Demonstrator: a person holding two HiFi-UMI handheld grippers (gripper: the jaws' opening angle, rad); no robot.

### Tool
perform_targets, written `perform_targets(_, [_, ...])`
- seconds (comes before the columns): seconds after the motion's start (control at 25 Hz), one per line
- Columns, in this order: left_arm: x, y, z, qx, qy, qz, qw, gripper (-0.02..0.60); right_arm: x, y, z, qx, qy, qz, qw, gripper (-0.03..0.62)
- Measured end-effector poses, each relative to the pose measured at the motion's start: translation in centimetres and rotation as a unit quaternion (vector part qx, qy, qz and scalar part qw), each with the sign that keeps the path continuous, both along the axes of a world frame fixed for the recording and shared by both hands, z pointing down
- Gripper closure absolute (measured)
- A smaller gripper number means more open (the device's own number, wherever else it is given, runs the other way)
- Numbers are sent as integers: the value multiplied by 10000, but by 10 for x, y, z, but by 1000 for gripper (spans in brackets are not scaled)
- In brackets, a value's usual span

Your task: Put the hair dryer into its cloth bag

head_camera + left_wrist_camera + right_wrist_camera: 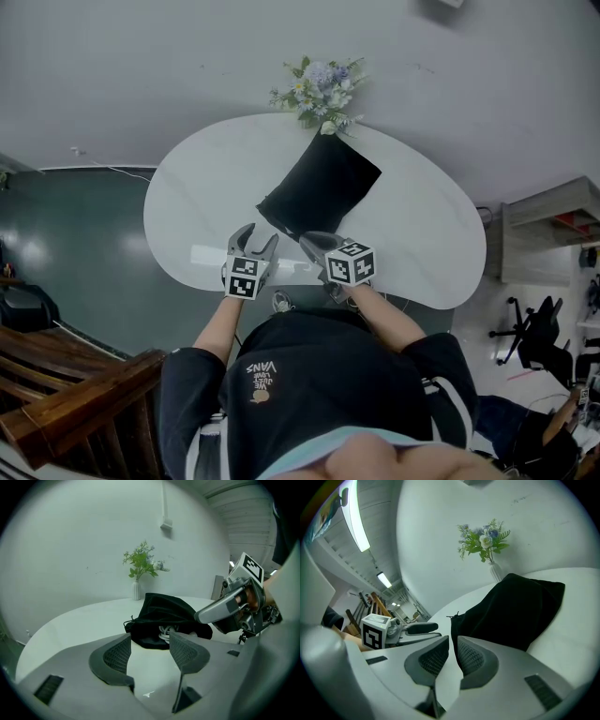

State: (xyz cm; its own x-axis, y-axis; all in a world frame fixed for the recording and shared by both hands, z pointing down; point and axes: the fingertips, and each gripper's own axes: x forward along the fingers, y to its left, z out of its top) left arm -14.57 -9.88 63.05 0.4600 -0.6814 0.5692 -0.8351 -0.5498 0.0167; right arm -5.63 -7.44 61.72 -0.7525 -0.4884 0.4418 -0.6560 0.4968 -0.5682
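Well, most of the job looks done from where I stand. The black cloth bag point(319, 183) lies flat in the middle of the white table point(187, 206), bulging as if full. A coil of white cord point(166, 632) shows inside its open mouth, so I'd judge the hair dryer is already in there (its body itself I cannot see). What seems left is tucking that cord in and pulling the drawstring tight.

The bag's long axis runs from its mouth at the near end, slightly left, away to its closed end at the far right, close to the vase of flowers point(323, 89). The mouth faces the person, and the dryer presumably lies along the same line.

The left gripper point(150, 644) hovers just short of the mouth with its jaws spread wide and nothing between them. The right gripper point(452, 646) sits beside the bag's near edge, jaws pressed almost together and holding nothing.
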Motion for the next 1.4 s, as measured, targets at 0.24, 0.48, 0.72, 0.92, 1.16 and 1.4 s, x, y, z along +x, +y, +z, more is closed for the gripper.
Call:
perform_targets(0.24, [-20,13,-13,105,176,-125,9997,314,-8,4,-8,94,-67,263,9996,545])
perform_targets(0.48, [-24,20,-32,260,372,-281,9986,314,-7,11,-24,255,-91,318,9991,545])
perform_targets(0.72, [-21,22,-58,491,610,-458,9959,333,9,7,-49,657,-119,491,9966,545])
perform_targets(0.92, [-17,25,-78,732,670,-648,9930,425,20,7,-69,879,-316,372,9949,546])
perform_targets(1.16, [-19,29,-105,1057,767,-989,9865,539,34,2,-80,881,-361,210,9952,548])
perform_targets(1.4, [-19,40,-117,1125,903,-1348,9803,561,49,3,-91,886,-436,149,9950,548])
